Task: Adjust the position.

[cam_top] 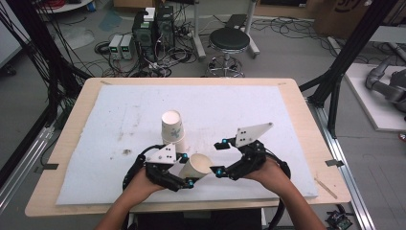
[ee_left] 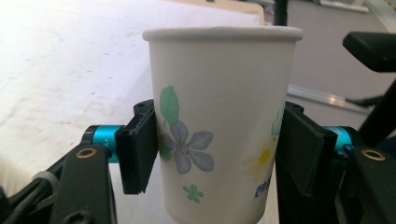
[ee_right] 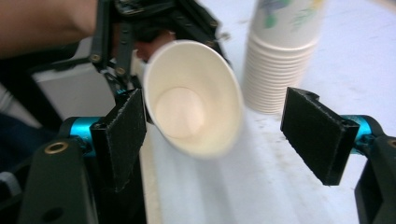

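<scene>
A flowered paper cup lies tilted in my left gripper, whose pads press on its two sides. Its open mouth faces my right gripper. That gripper stands open: its left pad is close beside the rim and its right pad is well apart from it. A stack of several like cups stands upright on the mat just beyond the left gripper.
A white foam mat covers the wooden table, stained at the left. Both hands are near the front edge. On the floor beyond the table are a black stool, computer boxes and cables.
</scene>
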Demonstrator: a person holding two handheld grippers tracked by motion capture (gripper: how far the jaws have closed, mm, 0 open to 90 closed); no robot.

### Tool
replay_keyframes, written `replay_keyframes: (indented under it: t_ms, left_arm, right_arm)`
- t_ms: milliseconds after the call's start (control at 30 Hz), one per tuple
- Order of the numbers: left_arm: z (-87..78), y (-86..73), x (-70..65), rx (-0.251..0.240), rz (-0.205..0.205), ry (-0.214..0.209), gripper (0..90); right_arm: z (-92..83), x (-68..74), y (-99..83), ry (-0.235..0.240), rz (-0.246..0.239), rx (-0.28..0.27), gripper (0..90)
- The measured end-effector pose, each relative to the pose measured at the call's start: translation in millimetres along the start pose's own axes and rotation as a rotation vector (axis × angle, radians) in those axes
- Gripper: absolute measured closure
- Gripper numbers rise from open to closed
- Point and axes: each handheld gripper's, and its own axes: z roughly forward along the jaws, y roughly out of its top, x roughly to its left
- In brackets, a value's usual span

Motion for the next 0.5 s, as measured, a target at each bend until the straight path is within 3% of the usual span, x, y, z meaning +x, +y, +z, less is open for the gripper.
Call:
replay_keyframes:
  t_ms: [100, 167, 333, 500]
  left_arm:
    - [-10.9, -8.4, -0.5, -0.043, -0.016, 0.036, 33.9]
    - [-18.0, -13.1, -0.5, -0.07, -0.023, 0.057, 33.9]
    - [-35.0, -21.8, 0.5, -0.149, -0.033, 0.112, 33.9]
    - [-48.1, -28.2, 1.3, -0.206, -0.035, 0.155, 33.7]
  right_arm:
    - [-6.6, -0.9, -8.3, -0.053, 0.01, -0.041, 23.1]
    - [-13.0, -3.4, -19.4, -0.107, 0.032, -0.073, 22.0]
    - [-24.4, -9.7, -43.5, -0.19, 0.107, -0.134, 22.1]
    - [-32.2, -12.4, -59.1, -0.25, 0.137, -0.147, 22.1]
